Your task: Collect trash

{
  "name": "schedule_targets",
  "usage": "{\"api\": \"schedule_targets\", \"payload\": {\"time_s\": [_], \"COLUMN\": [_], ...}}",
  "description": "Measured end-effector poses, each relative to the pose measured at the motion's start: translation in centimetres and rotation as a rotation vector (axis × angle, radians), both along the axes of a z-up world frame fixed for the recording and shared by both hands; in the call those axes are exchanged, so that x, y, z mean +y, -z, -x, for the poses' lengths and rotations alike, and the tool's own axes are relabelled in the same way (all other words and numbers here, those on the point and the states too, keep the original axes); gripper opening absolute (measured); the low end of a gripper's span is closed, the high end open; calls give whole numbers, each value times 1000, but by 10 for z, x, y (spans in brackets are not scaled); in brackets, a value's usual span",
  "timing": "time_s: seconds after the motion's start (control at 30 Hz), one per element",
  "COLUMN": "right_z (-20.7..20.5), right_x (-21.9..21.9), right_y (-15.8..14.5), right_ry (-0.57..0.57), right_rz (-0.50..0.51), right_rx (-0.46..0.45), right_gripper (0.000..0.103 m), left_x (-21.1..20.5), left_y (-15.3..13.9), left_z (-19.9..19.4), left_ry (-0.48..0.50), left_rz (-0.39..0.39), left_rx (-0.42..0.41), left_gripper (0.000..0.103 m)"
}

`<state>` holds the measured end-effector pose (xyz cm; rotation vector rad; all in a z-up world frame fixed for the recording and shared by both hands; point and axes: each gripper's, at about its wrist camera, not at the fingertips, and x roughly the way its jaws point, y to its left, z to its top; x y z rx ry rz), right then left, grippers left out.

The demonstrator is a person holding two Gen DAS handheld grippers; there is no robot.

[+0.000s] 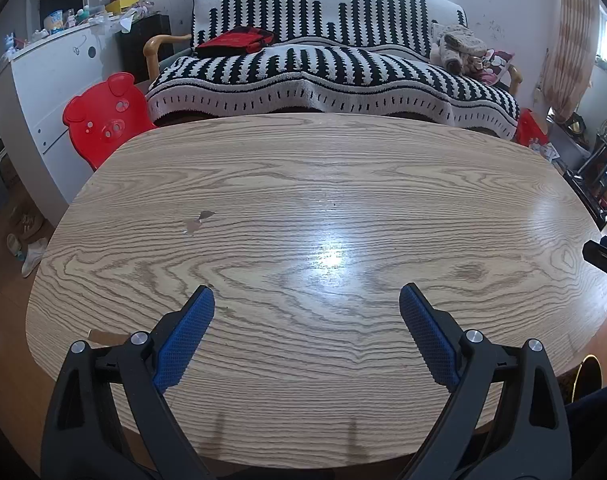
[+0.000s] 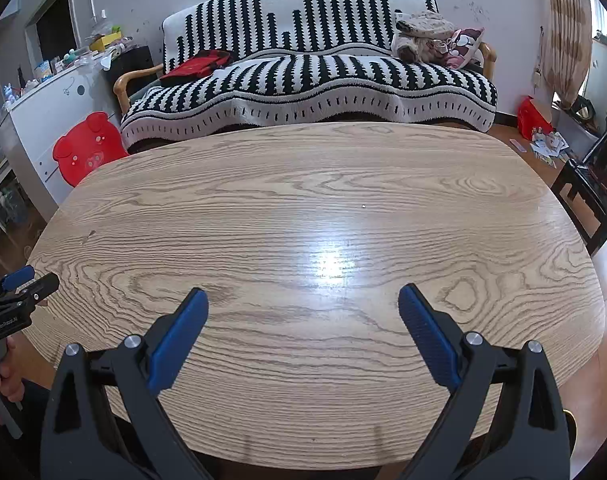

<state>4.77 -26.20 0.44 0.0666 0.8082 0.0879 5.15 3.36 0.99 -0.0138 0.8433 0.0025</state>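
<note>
My left gripper (image 1: 306, 300) is open and empty, held above the near edge of the wooden table (image 1: 303, 184). My right gripper (image 2: 303, 300) is open and empty too, above the same table (image 2: 303, 184). The right gripper's tip shows at the right edge of the left wrist view (image 1: 603, 258), and the left gripper shows at the left edge of the right wrist view (image 2: 23, 284). No trash item shows on the table in either view. A small chipped mark (image 1: 199, 222) sits left of centre, and a tiny white speck (image 2: 363, 206) lies farther back.
A sofa (image 1: 331, 68) with a black and white throw stands behind the table, with a red bag (image 1: 235, 42) and stuffed toys (image 1: 463, 50) on it. A red pig-shaped chair (image 1: 105, 120) and a white cabinet (image 1: 51, 80) are at the left. Papers (image 2: 547, 146) lie on the floor at right.
</note>
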Motion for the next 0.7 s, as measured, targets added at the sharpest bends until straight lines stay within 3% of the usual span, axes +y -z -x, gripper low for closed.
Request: {"api": "schedule_targets", "payload": {"time_s": [0.7], "right_z": [0], "right_x": [2], "right_y": [2], "right_ry": [5], "right_rz": [-3], "right_rx": [4], "right_gripper": [93], "left_x": [-1], "left_y": [-2], "left_z": [1], "left_ry": [5], "left_rz": [-8], "left_rx": [-3], "left_gripper": [91]}}
